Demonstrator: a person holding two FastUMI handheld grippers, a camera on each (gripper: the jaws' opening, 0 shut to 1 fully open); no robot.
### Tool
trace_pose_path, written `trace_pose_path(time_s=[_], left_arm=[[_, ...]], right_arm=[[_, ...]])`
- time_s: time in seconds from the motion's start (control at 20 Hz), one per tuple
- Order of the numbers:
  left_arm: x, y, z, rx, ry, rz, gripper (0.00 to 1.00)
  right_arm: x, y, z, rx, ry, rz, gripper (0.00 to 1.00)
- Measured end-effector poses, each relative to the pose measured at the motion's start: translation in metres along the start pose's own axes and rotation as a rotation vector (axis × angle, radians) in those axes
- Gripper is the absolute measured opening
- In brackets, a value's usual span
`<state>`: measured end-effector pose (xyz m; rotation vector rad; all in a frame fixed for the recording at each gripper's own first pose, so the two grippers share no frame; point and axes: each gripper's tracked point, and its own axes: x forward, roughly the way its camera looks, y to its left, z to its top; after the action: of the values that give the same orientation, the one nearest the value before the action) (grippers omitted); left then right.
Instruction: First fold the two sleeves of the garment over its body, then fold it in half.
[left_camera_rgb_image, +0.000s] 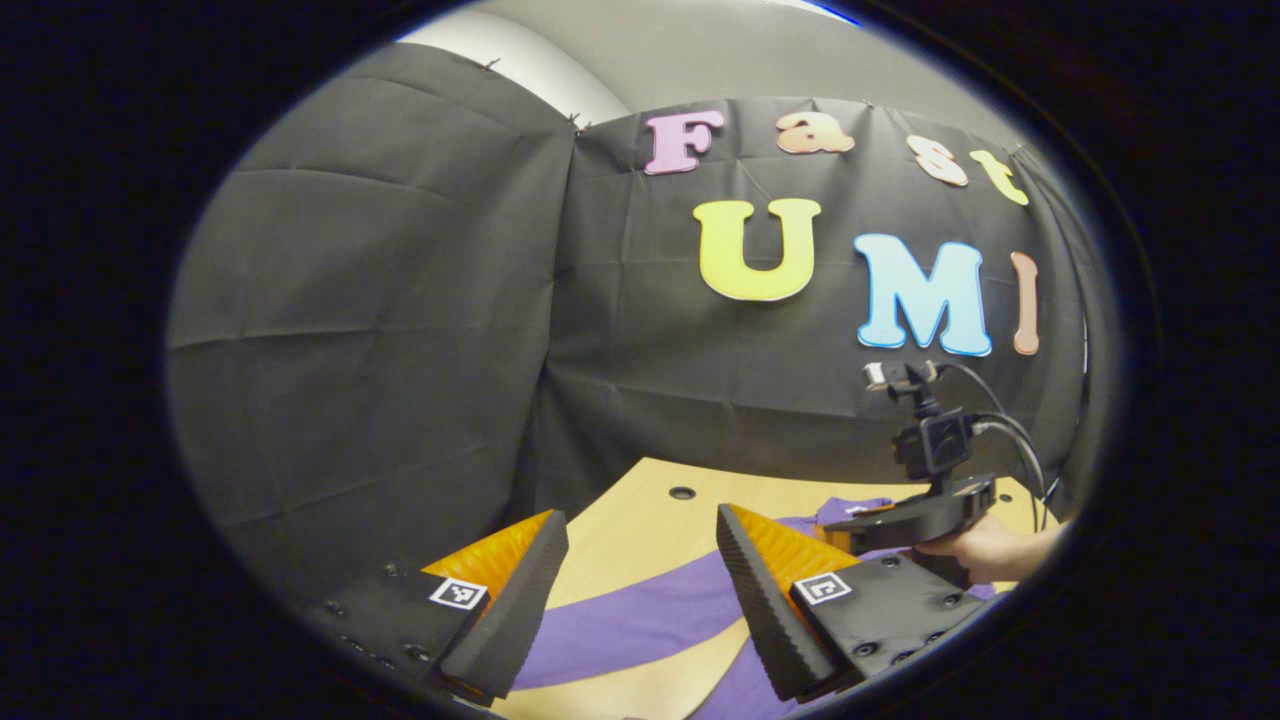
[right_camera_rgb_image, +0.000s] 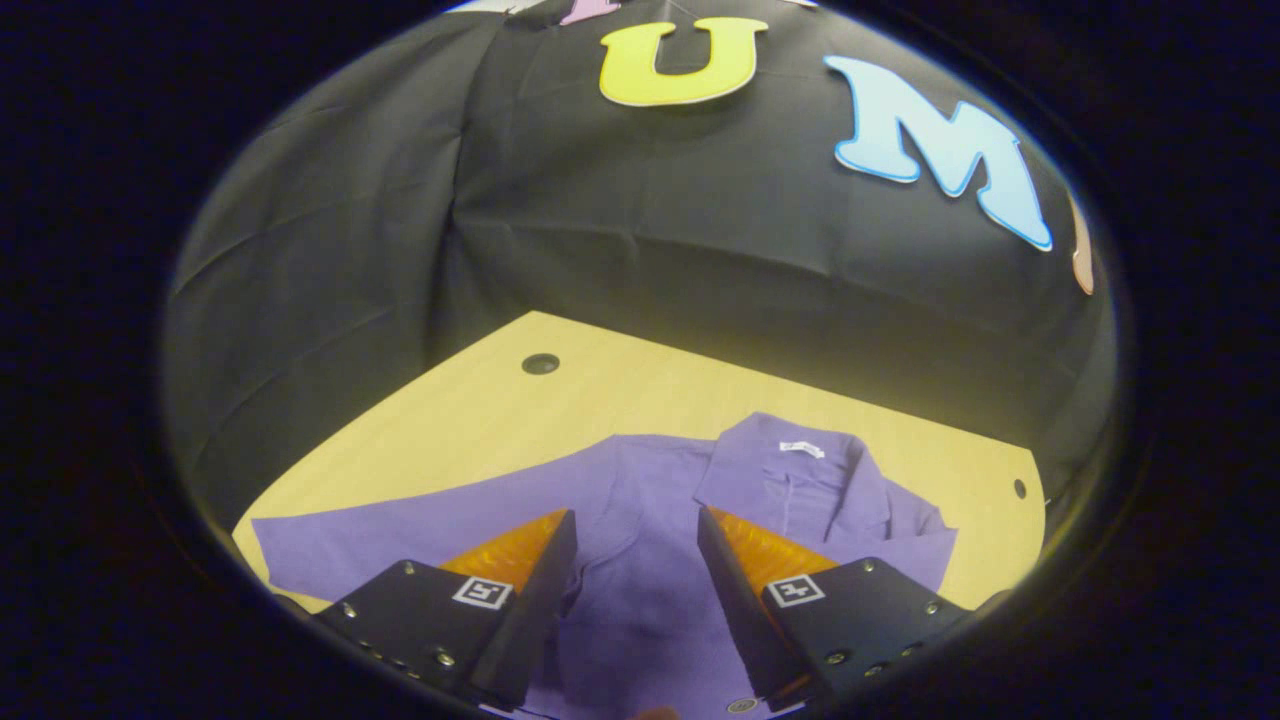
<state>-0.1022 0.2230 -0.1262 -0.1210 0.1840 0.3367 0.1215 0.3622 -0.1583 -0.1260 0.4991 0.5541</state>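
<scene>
Garment: purple collared long-sleeve shirt (right_camera_rgb_image: 640, 560), lying flat on the light wooden table (right_camera_rgb_image: 620, 390). In the right gripper view it fills the lower centre of the frame, collar (right_camera_rgb_image: 790, 465) to the right of centre, one sleeve (right_camera_rgb_image: 400, 535) stretched out toward the lower left. Neither sleeve looks folded yet, so I judge we're at the start: first sleeve fold.

Left tool (left_camera_rgb_image: 640, 580): fingers wide apart, nothing between them, held above the table at the bottom of the left gripper view. The purple sleeve band (left_camera_rgb_image: 640, 615) runs across the gap between the fingers, lower down; contact can't be confirmed, looks apart.

Right tool (right_camera_rgb_image: 635, 575): also spread wide and empty, above the shirt body, collar just up and right of its right finger. It also shows at the right of the left gripper view (left_camera_rgb_image: 915, 520), a hand (left_camera_rgb_image: 985, 550) holding it, over the shirt.

For the step:
- Drop the left tool onto the sleeve near the cuff end, pinch a single layer only.
- Lift low, carry it across the body, lay it flat without dragging the shirt.
- Right tool can pin the body near the shoulder to stop sliding.
- Risk: grabbing mid-sleeve leaves the cuff trailing.
</scene>
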Motion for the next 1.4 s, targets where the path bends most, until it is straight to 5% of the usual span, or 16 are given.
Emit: trace_pose_path(time_s=[0.55, 0.8, 1.4], left_arm=[[0.029, 0.055, -0.065, -0.013, 0.116, 0.173, 0.96], [0.035, 0.082, -0.106, -0.028, 0.220, 0.257, 0.96], [0.025, 0.148, -0.186, -0.096, 0.408, 0.500, 0.96]], right_arm=[[-0.115, -0.018, 0.070, 0.013, -0.269, -0.061, 0.77], [-0.169, -0.040, 0.091, -0.005, -0.399, -0.148, 0.77], [-0.230, -0.092, 0.072, -0.013, -0.421, -0.251, 0.77]])
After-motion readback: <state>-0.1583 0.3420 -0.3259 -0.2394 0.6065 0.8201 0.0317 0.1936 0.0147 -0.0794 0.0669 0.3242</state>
